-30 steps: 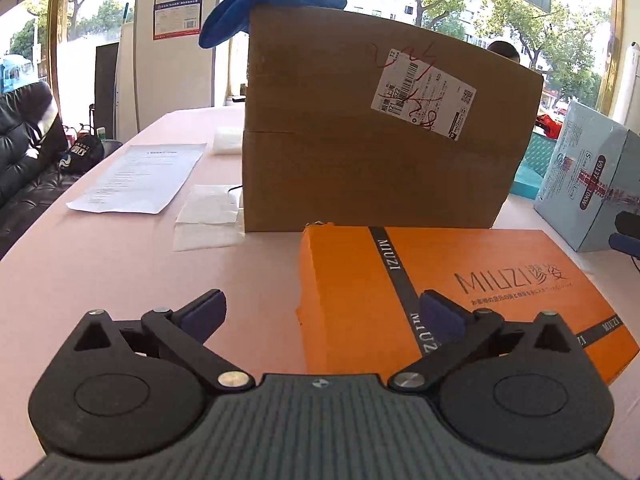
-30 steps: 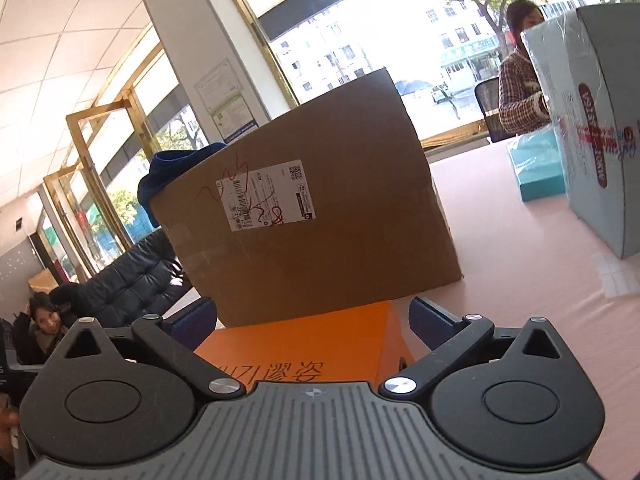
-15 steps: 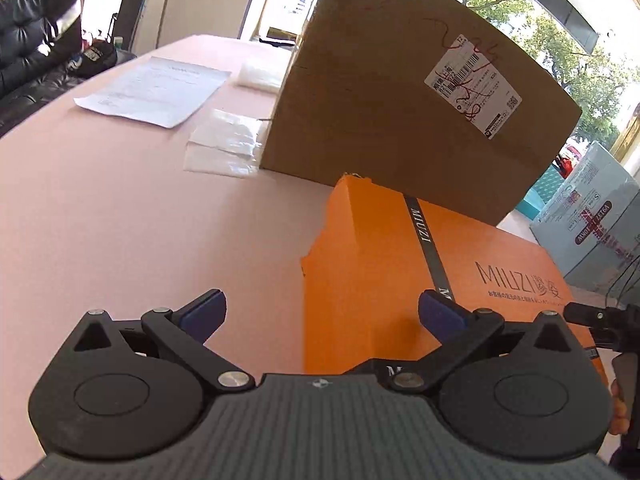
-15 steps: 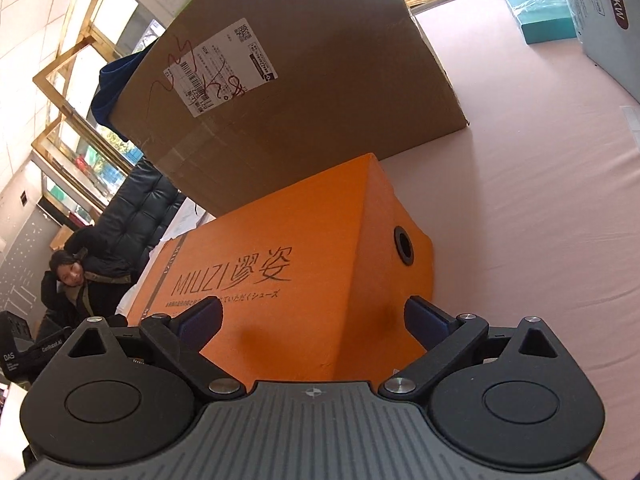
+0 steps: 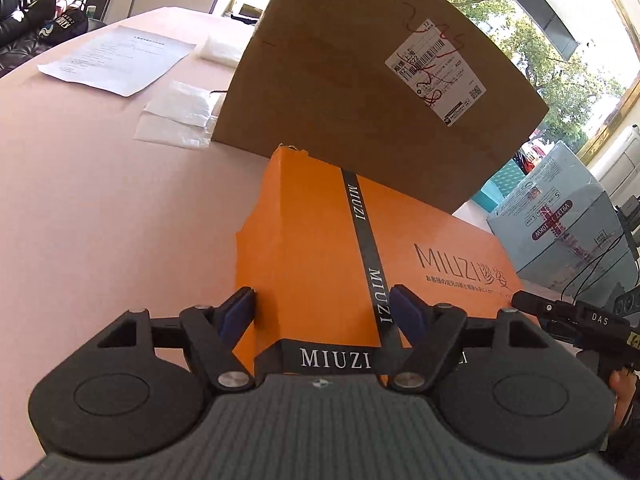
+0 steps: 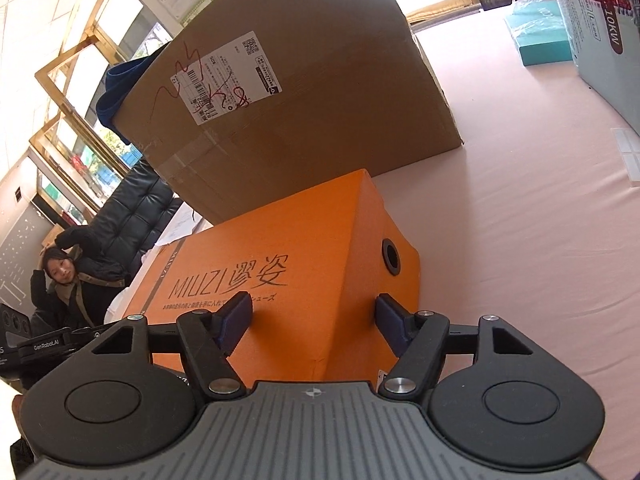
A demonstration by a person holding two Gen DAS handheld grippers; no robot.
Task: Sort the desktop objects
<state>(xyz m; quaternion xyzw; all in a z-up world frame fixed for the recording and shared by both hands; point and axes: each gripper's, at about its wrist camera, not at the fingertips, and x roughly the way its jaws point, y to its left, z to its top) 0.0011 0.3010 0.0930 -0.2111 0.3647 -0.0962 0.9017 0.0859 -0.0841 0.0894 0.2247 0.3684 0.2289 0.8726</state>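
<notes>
So there's an orange box [image 5: 320,248] with MIUZI printed on it, lying flat on the pink tabletop [image 5: 100,220], right in front of a big cardboard box [image 5: 372,80] that has a shipping label [image 5: 436,80] scribbled over in red. The left claw [image 5: 322,314] is at the box's near left corner, fingers spread wide either side of that corner: the left pad [image 5: 238,314] looks like it's against the orange end wall, the other one sits over the lid by the black MIUZI band [image 5: 362,236], and I can't tell if either is actually pressing. The right claw [image 6: 314,318] is at the opposite near corner, also spread wide and straddling the corner edge, one pad [image 6: 234,318] over the printed lid and the other beside the end wall with the round black hole [image 6: 391,257]. Neither seems to be clamping anything, just bracketing the box. Off to the left on the tabletop there's a printed sheet [image 5: 116,60] and some clear plastic bags [image 5: 180,120] touching the cardboard box's base. On the right, a pale blue carton [image 5: 568,224] and a teal box [image 6: 540,40] farther back. Something dark blue [image 6: 120,92] hangs off the cardboard box's far side, can't tell what it is. A person sits by a black sofa [image 6: 128,216] in the background.
</notes>
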